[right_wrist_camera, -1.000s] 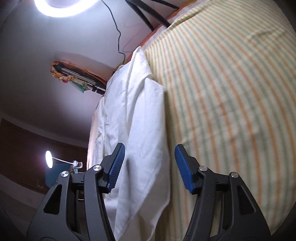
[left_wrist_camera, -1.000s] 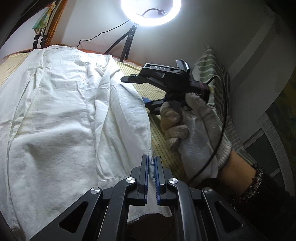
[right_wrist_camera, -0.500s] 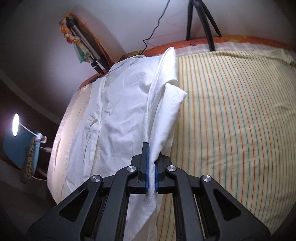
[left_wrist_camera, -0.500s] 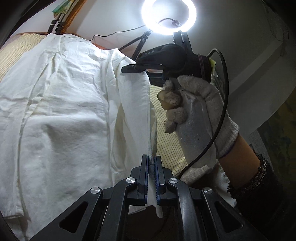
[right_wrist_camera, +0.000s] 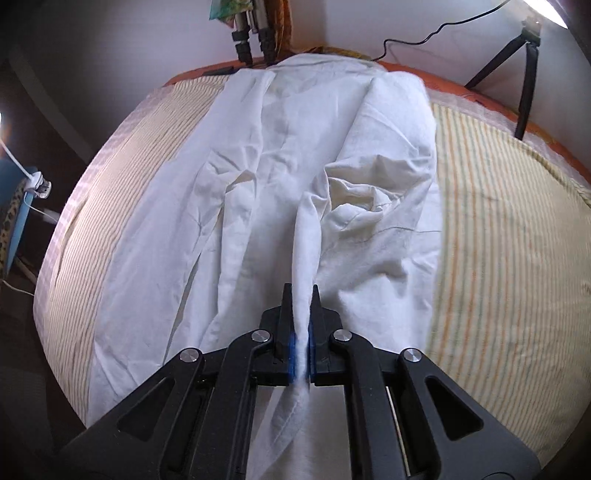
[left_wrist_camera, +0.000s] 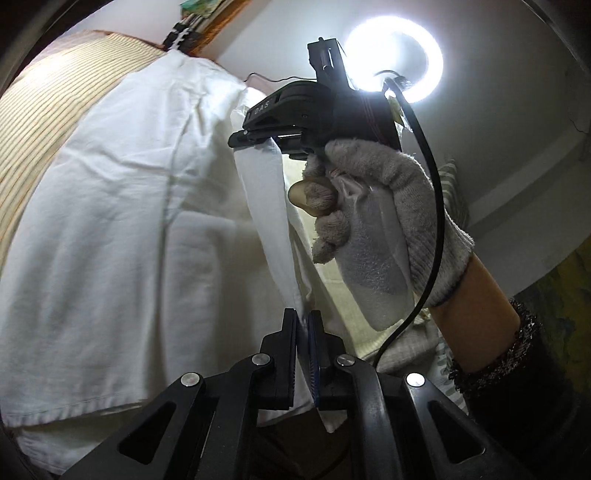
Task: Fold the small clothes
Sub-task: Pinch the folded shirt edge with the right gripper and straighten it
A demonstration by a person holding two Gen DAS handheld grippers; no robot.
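A white garment [right_wrist_camera: 295, 147] lies spread along the striped bed [right_wrist_camera: 498, 221]. My right gripper [right_wrist_camera: 300, 306] has a raised ridge of the white fabric pinched between its blue pads, and its jaws are opening a little. In the left wrist view the garment [left_wrist_camera: 110, 221] fills the left side. There a gloved hand [left_wrist_camera: 369, 206] holds the right gripper [left_wrist_camera: 255, 138], and a strip of cloth hangs from its tip. That strip runs down to my left gripper [left_wrist_camera: 303, 325], which is shut on the garment's edge.
A ring light [left_wrist_camera: 395, 59] shines from the wall side, and its tripod [right_wrist_camera: 524, 74] stands at the bed's far right edge. Folded tripod legs [right_wrist_camera: 255, 33] lean at the far end. A blue lamp stand with cables [right_wrist_camera: 22, 206] sits off the left side.
The right gripper went from open beside the garment's edge to shut on it. Both grippers have lifted that edge and carried it across over the garment.
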